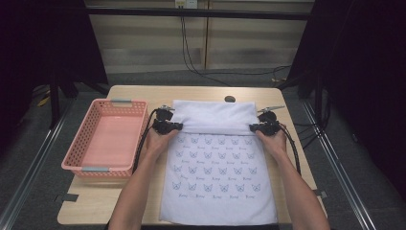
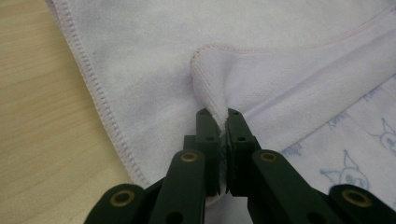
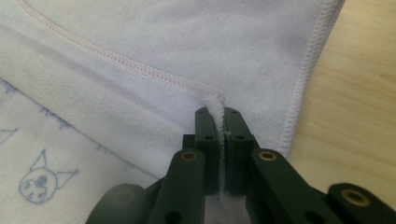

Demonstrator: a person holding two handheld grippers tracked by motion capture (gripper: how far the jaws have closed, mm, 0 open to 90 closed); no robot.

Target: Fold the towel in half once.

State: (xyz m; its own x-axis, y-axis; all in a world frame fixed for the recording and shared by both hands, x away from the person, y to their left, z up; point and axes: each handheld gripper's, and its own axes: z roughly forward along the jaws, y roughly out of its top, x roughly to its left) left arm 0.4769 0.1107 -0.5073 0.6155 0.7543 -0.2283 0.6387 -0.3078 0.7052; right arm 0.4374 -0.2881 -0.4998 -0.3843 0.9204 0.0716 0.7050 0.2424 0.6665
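High view shows a white towel (image 1: 218,182) printed with small blue cat faces, spread flat on the tabletop (image 1: 100,201), just to the right of a pink basket (image 1: 105,139) that stands empty. The towel's far end has been turned back toward the person, so its plain underside lies as a band over the printed side, reaching roughly a third of the way down the towel. The left claw (image 1: 178,126) pinches the left corner of that band and the right claw (image 1: 253,127) pinches the right corner.

By my reading, the first fold is partly made: the turned edge has not yet met the near hem, and most of the printed face is still open. Left to do, I judge, are bringing the corners down to the near edge, letting go, any further folds, and perhaps moving the towel into the basket.

Left gripper view adds what the high view cannot: the left claw (image 2: 218,116) is clenched on a bunched, stitched corner of towel (image 2: 261,84), with the lower layer's hem running beside the bare wood. Right gripper view likewise shows the right claw (image 3: 217,114) clamped tight on a thin stitched corner of towel (image 3: 154,56), with no gap between its jaws. Neither close view takes in the basket or how far the fold has reached.
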